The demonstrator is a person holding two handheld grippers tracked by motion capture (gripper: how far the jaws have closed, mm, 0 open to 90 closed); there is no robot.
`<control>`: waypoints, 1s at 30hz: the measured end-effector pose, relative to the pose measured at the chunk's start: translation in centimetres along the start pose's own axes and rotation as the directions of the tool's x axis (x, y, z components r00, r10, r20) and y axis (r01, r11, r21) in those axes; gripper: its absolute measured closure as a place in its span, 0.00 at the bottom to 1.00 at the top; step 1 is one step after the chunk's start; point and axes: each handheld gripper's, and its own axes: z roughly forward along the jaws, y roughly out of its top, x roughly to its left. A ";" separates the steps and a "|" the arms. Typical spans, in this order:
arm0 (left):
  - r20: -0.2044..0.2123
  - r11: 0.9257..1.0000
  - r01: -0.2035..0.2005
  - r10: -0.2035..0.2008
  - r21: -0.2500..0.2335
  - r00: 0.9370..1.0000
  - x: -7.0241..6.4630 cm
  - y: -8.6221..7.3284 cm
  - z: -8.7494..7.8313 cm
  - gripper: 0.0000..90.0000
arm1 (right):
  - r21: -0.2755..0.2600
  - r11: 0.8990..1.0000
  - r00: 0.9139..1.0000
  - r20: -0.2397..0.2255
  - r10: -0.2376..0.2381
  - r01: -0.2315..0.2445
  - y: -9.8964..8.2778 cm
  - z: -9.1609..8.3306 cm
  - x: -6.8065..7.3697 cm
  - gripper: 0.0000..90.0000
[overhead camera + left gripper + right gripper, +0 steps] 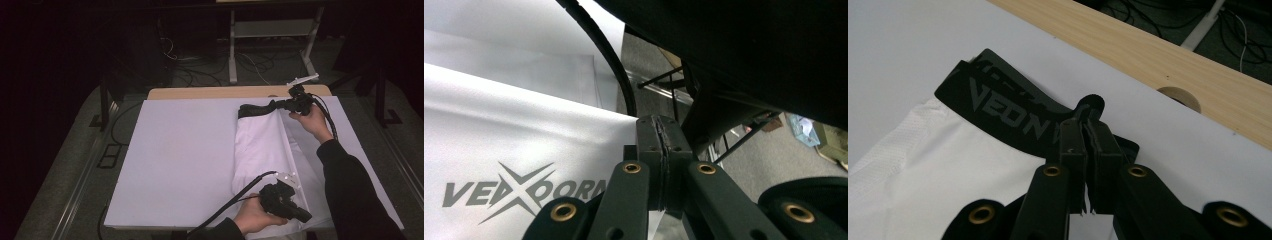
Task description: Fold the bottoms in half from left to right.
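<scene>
The white garment [262, 145] lies folded lengthwise into a long narrow shape on the right half of the table, running from about 12 o'clock down to 6 o'clock of the white table cover [180, 150]. Its fabric is thin and smooth, with a fine perforated mesh texture visible in the right gripper view [923, 165]. A black elastic waistband [1003, 107] with tone-on-tone grey lettering closes its far end. At the near end, the left gripper view shows grey printed lettering with a crossed-star emblem [519, 192] on smooth white cloth.

The right gripper [295, 104] sits at the 12 o'clock end of the garment. Its black jaws are pressed fully together in the right gripper view [1088, 150], pinching the waistband edge between their ribbed pads. The right hand [314, 120] holds it, in a dark sleeve [350, 185].

The left gripper [282, 197] is at the 6 o'clock end, held by the left hand [255, 217]. Its jaws are closed flat against each other in the left gripper view [663, 160], clamping the white hem, whose edge shows just below the pads. A black cable [235, 197] trails from it toward 7 o'clock.

The table cover is matte, flat and rectangular. A strip of light wood tabletop [215, 92] shows beyond its far edge, with a round hole [1179, 97] cut in it. Further out lie grey floor and loose cables [250, 62].
</scene>
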 end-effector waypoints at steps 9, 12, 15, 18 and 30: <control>-0.009 1.000 0.015 -0.015 -0.014 1.000 0.9 0.9 2.0 0.98 | 0.009 1.000 1.000 0.002 -0.018 0.018 0.1 0.2 -0.3 0.95; -0.017 1.000 0.024 -0.024 -0.017 1.000 1.2 1.0 2.6 0.98 | 0.015 1.000 1.000 0.005 -0.026 0.026 0.2 0.2 -0.3 0.95; -0.019 0.999 0.034 -0.035 -0.027 0.999 1.5 1.0 3.0 0.98 | 0.025 0.999 0.999 0.008 -0.043 0.043 0.4 0.4 -0.4 0.95; -0.017 0.998 0.046 -0.046 -0.040 0.999 1.8 1.2 3.4 0.98 | 0.038 0.998 0.998 0.010 -0.058 0.057 0.5 0.5 -0.5 0.95; -0.019 0.995 0.073 -0.075 -0.064 0.997 2.9 1.7 4.8 0.98 | 0.055 0.995 0.997 0.015 -0.078 0.077 0.3 0.7 -1.1 0.95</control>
